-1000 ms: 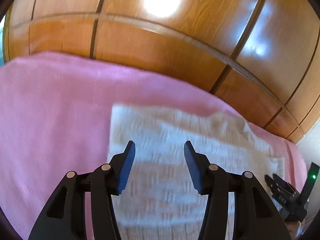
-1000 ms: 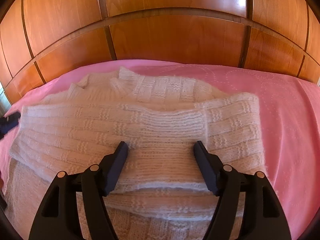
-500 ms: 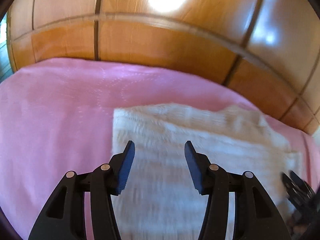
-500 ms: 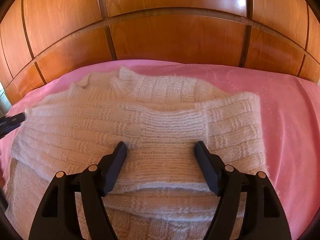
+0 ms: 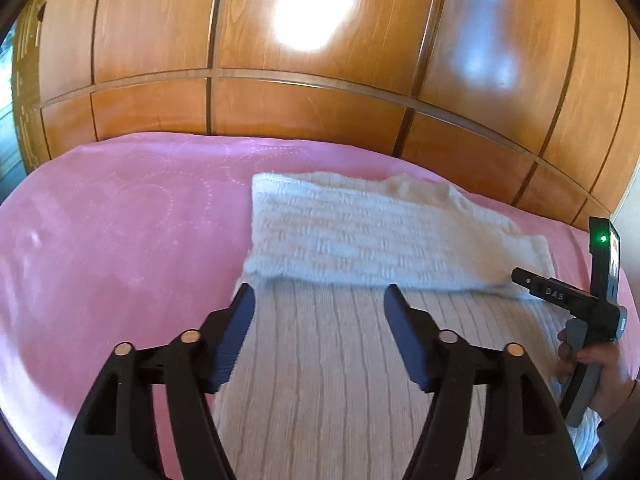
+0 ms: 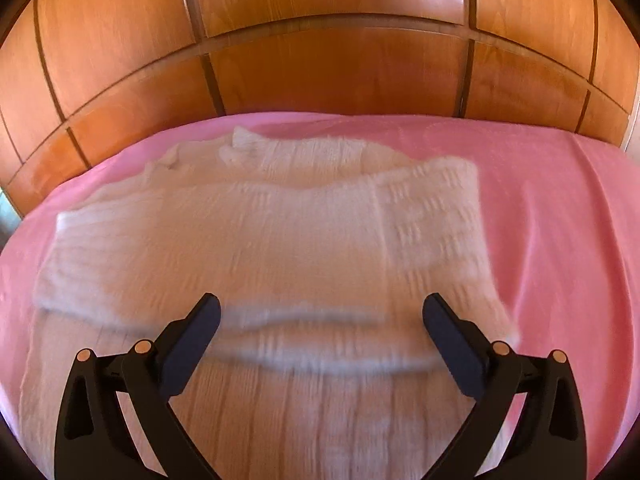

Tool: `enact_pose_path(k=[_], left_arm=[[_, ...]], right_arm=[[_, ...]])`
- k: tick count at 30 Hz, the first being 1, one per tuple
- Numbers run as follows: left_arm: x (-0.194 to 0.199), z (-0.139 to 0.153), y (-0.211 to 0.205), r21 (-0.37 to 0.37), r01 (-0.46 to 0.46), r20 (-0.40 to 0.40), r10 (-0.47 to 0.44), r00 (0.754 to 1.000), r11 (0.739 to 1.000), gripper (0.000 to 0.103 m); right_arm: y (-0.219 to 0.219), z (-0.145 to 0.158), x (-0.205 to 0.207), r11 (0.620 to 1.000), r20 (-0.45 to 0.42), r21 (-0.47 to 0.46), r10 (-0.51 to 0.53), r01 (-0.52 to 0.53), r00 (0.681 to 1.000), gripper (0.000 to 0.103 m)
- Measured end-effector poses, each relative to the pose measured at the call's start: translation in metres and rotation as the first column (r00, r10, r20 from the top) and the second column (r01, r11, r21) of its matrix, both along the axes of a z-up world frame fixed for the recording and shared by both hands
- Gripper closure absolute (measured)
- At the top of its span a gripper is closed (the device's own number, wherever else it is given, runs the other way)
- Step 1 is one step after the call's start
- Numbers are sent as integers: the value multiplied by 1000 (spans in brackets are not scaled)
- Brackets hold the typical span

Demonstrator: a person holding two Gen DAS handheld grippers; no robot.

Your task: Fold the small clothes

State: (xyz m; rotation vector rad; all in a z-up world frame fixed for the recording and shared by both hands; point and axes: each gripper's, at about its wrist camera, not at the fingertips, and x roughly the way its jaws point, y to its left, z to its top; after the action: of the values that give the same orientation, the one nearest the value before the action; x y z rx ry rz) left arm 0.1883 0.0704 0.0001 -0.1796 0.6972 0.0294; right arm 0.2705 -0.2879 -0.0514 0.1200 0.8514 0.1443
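A cream knitted sweater [image 5: 360, 240] lies flat on the pink bedspread [image 5: 120, 248], with its sleeves folded across the body. It also shows in the right wrist view [image 6: 260, 240]. My left gripper [image 5: 319, 300] is open and empty, hovering over the sweater's lower body near its left edge. My right gripper [image 6: 321, 312] is open wide and empty, above the sweater's lower body just below the folded sleeves. The right gripper also shows at the right edge of the left wrist view [image 5: 532, 280], held by a hand.
A glossy wooden panelled wall [image 5: 320, 80] rises right behind the bed and shows in the right wrist view [image 6: 340, 60] too. Pink bedspread [image 6: 560, 220] spreads bare to the right of the sweater.
Both grippers have pulled back and up from the sweater, so more of its lower body shows. The right gripper's jaws have opened wider. The sweater has not moved.
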Motion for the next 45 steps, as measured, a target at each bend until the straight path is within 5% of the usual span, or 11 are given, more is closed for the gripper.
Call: enact_pose_path(k=[20,26,34,37,40,41,42,45], left_arm=[[-73,-28,40,-50,-60,-112,54,992,997,36],[-107,-46,66,-121,-57,-194,33,980,991,41],[-150,-58,60,-184,2,-243,-48,969,983,43],[-157,-63,52,-196,11,-263,-64,963,980,54],[-156,-67,41,-172,61,-283,-109,953,983,78],[-155,-66,39,-168,84,-283,-129,950,982,94],[-155,-63,38,-175,106,-281,-153,948,979,96],[-155,-46,46,-240,130,-239,-188,953,962,98]], right_arm=[[-81,-5,-131,995,-83,101,-18,26,996,2],[-122,-10,-169,974,-111,219,-29,53,993,4],[-120,-17,-221,950,-163,312,80,-26,983,37],[-104,-24,-231,942,-191,326,153,-84,970,52],[-92,-31,-239,947,-206,292,198,-133,958,65],[-89,-30,-238,946,-213,290,210,-143,954,80],[-88,-29,-238,942,-222,300,223,-151,949,88],[-86,-9,-234,923,-183,331,269,-198,946,90]])
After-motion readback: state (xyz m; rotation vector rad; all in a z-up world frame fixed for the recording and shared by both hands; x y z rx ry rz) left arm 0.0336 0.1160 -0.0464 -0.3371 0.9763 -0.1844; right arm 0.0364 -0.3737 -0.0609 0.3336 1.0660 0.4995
